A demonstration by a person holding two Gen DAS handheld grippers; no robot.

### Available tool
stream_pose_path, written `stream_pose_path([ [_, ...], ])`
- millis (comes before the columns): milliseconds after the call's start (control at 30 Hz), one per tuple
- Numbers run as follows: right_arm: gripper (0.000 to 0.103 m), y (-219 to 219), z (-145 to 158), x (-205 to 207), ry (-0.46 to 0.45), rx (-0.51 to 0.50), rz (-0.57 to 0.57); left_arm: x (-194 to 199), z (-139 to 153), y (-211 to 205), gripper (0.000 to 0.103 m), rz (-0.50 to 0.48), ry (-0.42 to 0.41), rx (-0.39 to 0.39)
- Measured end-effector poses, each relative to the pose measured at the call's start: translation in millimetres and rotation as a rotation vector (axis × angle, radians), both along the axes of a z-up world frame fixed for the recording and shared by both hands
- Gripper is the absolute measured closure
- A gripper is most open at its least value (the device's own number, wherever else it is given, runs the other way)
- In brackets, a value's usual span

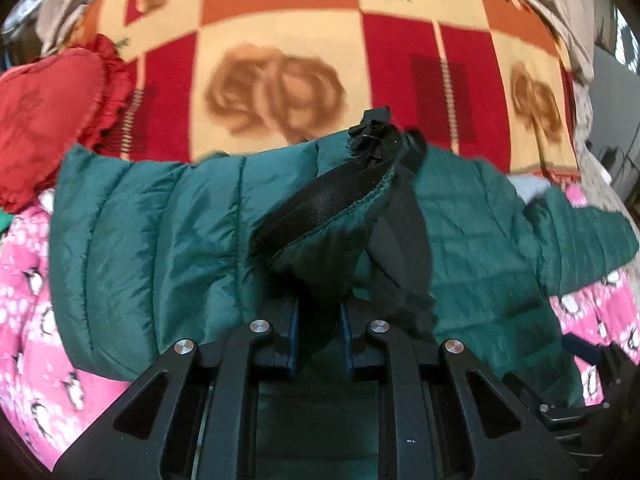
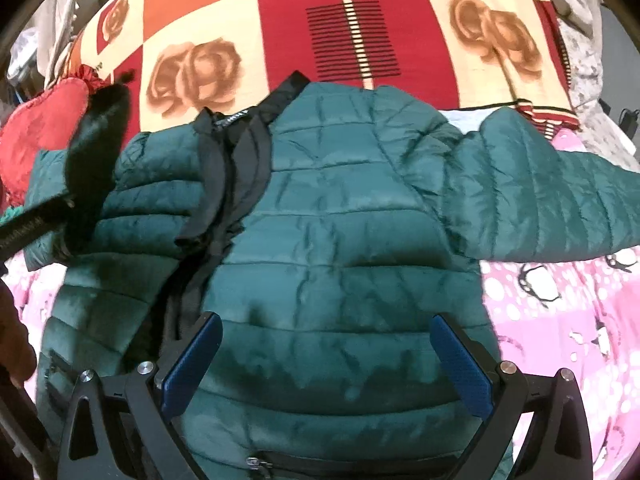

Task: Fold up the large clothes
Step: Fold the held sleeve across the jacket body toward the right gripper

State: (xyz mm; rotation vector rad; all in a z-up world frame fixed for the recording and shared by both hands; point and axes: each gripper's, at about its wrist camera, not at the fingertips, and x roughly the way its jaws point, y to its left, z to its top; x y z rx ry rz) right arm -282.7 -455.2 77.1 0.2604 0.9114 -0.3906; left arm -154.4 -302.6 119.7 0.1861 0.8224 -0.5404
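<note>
A dark green quilted puffer jacket [image 2: 344,240] lies spread front-up on a bed, over a pink penguin-print blanket [image 2: 560,320] and a red-and-cream rose-patterned blanket [image 2: 360,20]. The left tongs [image 1: 319,308] pinch what seems, through blur, its black-trimmed sleeve cuff [image 1: 320,208]; the right tongs [image 2: 326,356] hover wide apart, empty, above the hem. A red frilled heart cushion [image 1: 48,120] lies alongside.
</note>
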Motion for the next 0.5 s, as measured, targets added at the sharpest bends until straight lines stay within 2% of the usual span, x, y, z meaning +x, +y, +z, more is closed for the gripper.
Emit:
stream_pose_path([
  [233,0.0,-11,-7,-7,0.002,0.057,-0.03,-4,-38,-26,0.087,-0.034,0.061,0.069],
  [267,0.0,-13,-8,-8,-0.002,0.076,-0.04,-5,-41,-29,0.084,-0.036,0.065,0.082],
  [300,0.0,-15,-9,-9,-0.006,0.093,-0.051,-6,-43,-31,0.077,-0.055,0.074,0.08],
  [333,0.0,-17,-10,-9,-0.008,0.109,-0.06,-8,-44,-31,0.061,-0.08,0.086,0.064],
  [367,0.0,-18,-11,-10,-0.013,0.131,-0.069,-9,-44,-30,0.052,-0.101,0.099,0.044],
  [400,0.0,-19,-11,-10,-0.018,0.148,-0.072,-11,-41,-27,0.038,-0.134,0.118,0.007],
  [433,0.0,-19,-11,-10,-0.021,0.158,-0.073,-13,-37,-23,0.035,-0.161,0.14,-0.028],
  [500,0.0,-16,-8,-10,-0.022,0.165,-0.071,-15,-28,-16,0.035,-0.18,0.162,-0.052],
])
